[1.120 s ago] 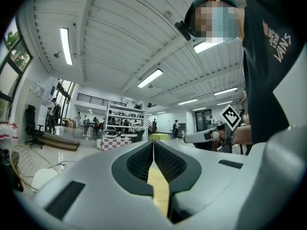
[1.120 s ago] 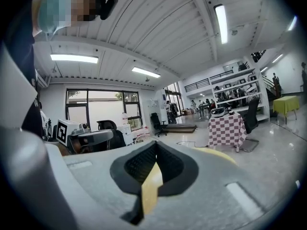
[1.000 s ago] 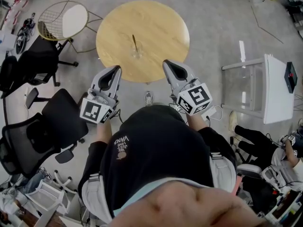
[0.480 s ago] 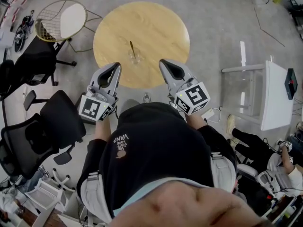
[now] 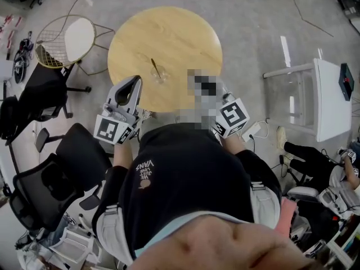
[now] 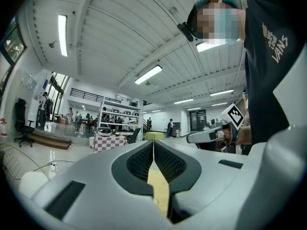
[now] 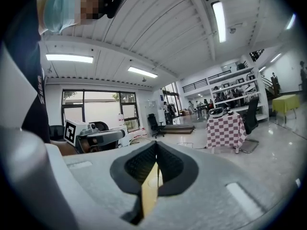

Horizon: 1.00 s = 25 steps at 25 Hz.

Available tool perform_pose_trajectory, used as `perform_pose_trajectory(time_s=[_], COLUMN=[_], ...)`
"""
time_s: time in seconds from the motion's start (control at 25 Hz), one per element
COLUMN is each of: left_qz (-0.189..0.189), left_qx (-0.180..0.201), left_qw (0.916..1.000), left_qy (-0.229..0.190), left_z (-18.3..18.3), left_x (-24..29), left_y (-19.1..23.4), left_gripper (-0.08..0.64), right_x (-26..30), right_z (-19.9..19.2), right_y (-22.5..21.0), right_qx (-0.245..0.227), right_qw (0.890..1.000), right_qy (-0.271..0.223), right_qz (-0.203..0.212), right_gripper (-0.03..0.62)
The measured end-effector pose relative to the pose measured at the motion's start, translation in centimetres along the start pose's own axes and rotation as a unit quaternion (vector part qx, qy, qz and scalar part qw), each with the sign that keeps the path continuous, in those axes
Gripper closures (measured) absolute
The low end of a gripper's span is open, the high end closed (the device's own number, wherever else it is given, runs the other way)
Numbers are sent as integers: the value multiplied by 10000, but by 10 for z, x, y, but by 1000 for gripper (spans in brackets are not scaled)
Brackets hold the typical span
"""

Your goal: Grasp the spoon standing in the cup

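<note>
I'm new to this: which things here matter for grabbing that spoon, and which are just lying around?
For the job: spoon, glass cup, round table, left gripper, right gripper.
Just lying about: wire chair, black office chair, white side table.

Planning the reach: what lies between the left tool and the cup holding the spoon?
Head view: only bare wooden tabletop separates the left tool from the glass cup with its spoon.

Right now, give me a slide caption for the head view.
Left gripper and right gripper shut near the round table; spoon in cup not yet grasped.
</note>
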<state>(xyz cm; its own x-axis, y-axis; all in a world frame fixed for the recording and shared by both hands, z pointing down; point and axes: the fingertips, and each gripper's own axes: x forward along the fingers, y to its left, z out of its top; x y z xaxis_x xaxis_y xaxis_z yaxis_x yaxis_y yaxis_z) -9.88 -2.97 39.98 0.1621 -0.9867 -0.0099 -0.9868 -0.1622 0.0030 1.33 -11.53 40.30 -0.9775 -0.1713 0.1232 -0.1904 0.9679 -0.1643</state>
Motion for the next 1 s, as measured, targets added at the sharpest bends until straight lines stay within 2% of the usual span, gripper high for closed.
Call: perform_pose_trajectory(time_s=[0.28,0.52,1.0], left_qz=[-647,-1181,-2237], left_qx=[-20,-56,-40], left_qw=[9979,9929,9744], left_qy=[53,116,219], left_z=[-2,1,-5], left_x=[9,24,50], left_y=[32,53,67], left_gripper=[558,558,558], right_x=[20,31,31], right_z=[3,8,7], right_y=[4,2,1], right_qx=[95,215,414], right_qw=[9979,9929,9742], right_qy=[-91,-157,-391], right_qz=[-634,-1163,-2186], right_gripper=[594,594,594])
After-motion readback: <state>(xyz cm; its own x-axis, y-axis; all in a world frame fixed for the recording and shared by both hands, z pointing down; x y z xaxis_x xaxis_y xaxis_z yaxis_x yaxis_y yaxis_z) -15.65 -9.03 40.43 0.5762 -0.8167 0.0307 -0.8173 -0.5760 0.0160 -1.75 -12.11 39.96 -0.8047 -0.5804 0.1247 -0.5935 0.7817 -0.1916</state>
